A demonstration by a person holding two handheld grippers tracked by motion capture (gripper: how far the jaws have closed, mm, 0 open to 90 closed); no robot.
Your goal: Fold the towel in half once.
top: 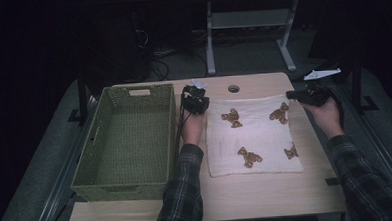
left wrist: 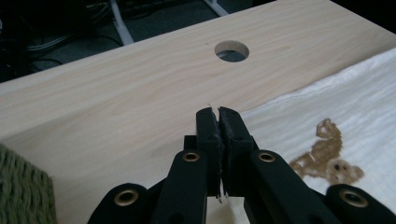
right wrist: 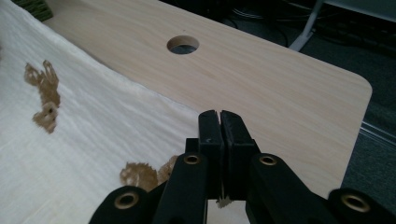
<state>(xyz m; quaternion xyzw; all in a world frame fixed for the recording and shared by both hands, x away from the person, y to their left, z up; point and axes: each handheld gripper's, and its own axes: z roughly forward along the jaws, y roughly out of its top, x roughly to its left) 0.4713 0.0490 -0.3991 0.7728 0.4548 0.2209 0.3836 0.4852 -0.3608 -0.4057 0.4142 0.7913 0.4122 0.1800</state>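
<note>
A white cloth [top: 255,138] printed with brown teddy bears lies spread on the wooden table [top: 237,194]. My left gripper [top: 198,104] is at the cloth's far left corner, and my right gripper [top: 293,94] is at its far right corner. In the left gripper view the black jaws [left wrist: 218,114] are pressed together where the cloth [left wrist: 364,93] edge ends, with a scrap of white fabric between them. In the right gripper view my right gripper [right wrist: 219,116] is likewise shut on the corner of the cloth [right wrist: 93,130].
A green woven basket [top: 88,145] stands empty on the table's left side, and its corner shows in both gripper views [left wrist: 23,186] [right wrist: 35,7]. A round cable hole [top: 233,88] sits near the table's far edge. Beyond it are desk legs and cables.
</note>
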